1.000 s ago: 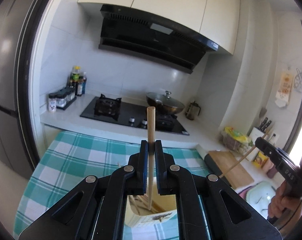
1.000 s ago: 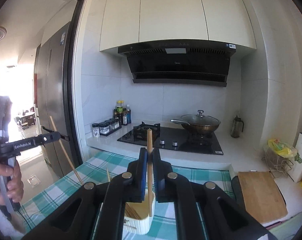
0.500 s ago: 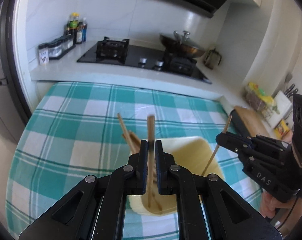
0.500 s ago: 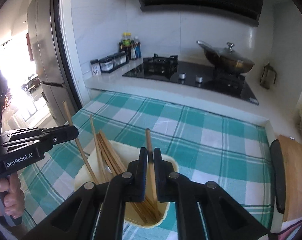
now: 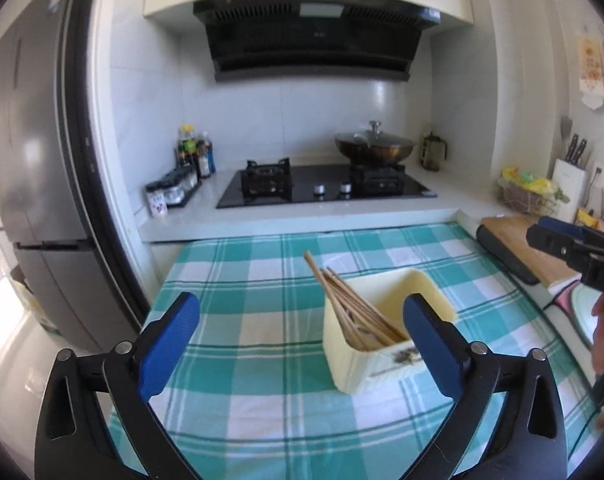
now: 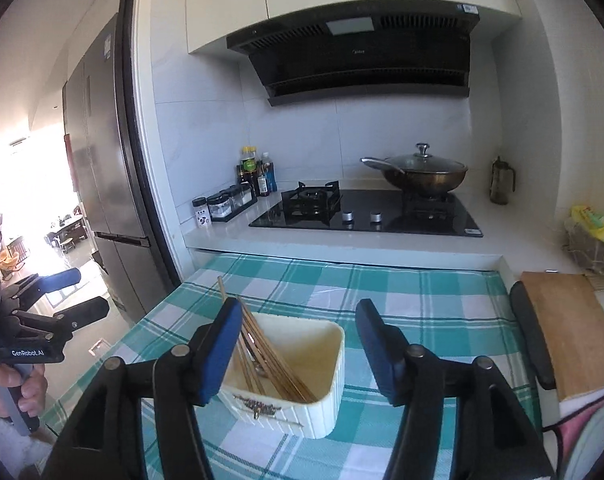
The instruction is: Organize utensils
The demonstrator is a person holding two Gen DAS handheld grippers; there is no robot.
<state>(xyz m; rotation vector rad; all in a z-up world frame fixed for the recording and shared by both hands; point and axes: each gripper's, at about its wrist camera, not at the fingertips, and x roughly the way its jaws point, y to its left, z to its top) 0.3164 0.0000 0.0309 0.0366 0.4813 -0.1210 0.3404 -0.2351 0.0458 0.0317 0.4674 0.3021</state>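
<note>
Because the chopsticks [image 5: 353, 308] lean in the box [image 5: 385, 336], both grippers, left [image 5: 300, 340] and right [image 6: 298, 352], are opening their fingers, holding nothing.

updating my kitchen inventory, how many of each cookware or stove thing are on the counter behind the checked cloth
gas hob: 1
control knobs on the hob: 2
lidded wok: 1
glass jug in the corner: 1
total: 5

I see a lidded wok [image 6: 421, 174] on the black hob [image 6: 365, 212], with spice jars [image 6: 222, 208] left of it and a chopping board [image 6: 565, 328] right.
</note>
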